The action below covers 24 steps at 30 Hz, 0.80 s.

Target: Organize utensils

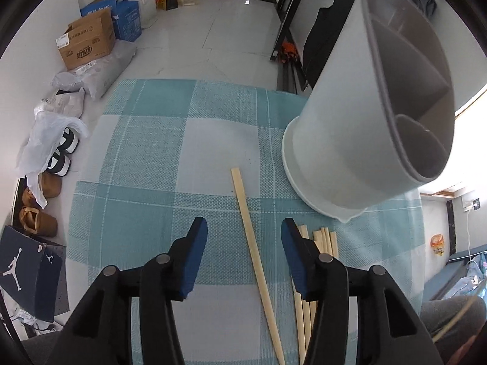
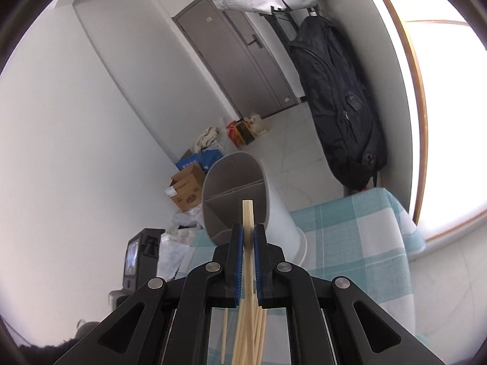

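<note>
Checked teal cloth (image 1: 152,152) covers the table. Angled steeply down at it, the left gripper (image 1: 243,255) has its jaws apart around one loose chopstick (image 1: 249,237) lying flat, pads clear of it. More chopsticks (image 1: 327,238) lie at its 3 o'clock; the divided utensil holder (image 1: 334,140) stands at 1 o'clock. Tilted gently downward, the right gripper (image 2: 249,243) is clamped on a chopstick bundle (image 2: 247,213), tips toward the holder's mouth at 12 o'clock.
</note>
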Tool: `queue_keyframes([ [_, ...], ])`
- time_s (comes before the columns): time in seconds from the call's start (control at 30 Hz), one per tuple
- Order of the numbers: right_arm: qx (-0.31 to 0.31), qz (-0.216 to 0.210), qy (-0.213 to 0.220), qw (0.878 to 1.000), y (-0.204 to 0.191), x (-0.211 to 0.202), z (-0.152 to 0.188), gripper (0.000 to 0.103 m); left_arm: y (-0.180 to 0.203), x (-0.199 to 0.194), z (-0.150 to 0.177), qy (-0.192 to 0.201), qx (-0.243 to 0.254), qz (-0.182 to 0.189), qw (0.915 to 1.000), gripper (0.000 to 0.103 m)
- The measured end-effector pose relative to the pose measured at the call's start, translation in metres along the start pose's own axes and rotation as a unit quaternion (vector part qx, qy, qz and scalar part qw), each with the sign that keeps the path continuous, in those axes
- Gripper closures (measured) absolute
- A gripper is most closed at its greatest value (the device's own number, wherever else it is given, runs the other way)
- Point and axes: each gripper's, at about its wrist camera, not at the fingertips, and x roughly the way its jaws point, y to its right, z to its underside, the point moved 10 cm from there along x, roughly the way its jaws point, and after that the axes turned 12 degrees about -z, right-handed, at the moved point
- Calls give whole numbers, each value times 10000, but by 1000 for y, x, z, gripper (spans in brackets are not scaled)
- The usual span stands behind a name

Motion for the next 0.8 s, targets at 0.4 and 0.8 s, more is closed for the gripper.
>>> queue_keyframes([
  [0.4,88,-117,47,9999,-2,-3,-4,97,2,0,25,-95,639,-625,9960,98],
  [0.8,118,-8,30,9999,0,-5,-1,97,0,-29,84,-630,1170,-60,9911,100],
])
